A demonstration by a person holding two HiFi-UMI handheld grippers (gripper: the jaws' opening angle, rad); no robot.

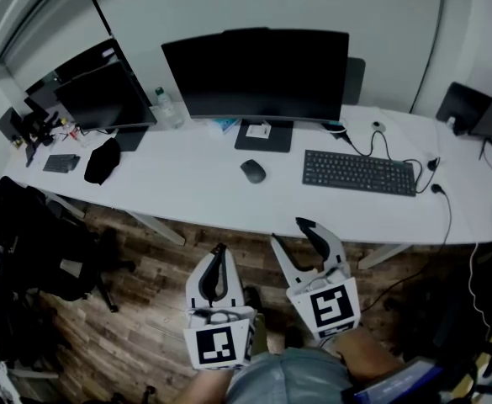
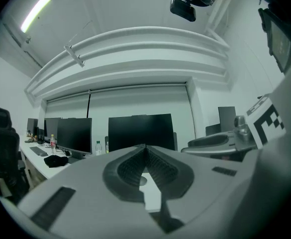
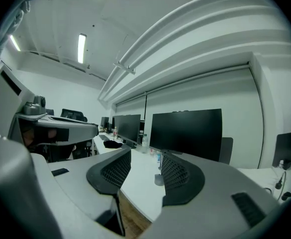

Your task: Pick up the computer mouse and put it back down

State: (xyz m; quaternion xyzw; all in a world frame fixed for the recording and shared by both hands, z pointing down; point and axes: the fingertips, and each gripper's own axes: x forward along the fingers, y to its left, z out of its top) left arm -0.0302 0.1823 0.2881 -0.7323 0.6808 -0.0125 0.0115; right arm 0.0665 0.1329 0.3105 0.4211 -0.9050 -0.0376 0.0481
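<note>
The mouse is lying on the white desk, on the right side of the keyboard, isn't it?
Not quite. The mouse is lying on the white desk, but it is on the left side of the keyboard, not the right. The head view shows this.

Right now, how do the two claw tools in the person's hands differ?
The left gripper has its jaws closed together; the right gripper has them apart. The right gripper reaches nearer the desk edge; the left gripper sits further back. Both are empty, and neither touches the mouse.
</note>
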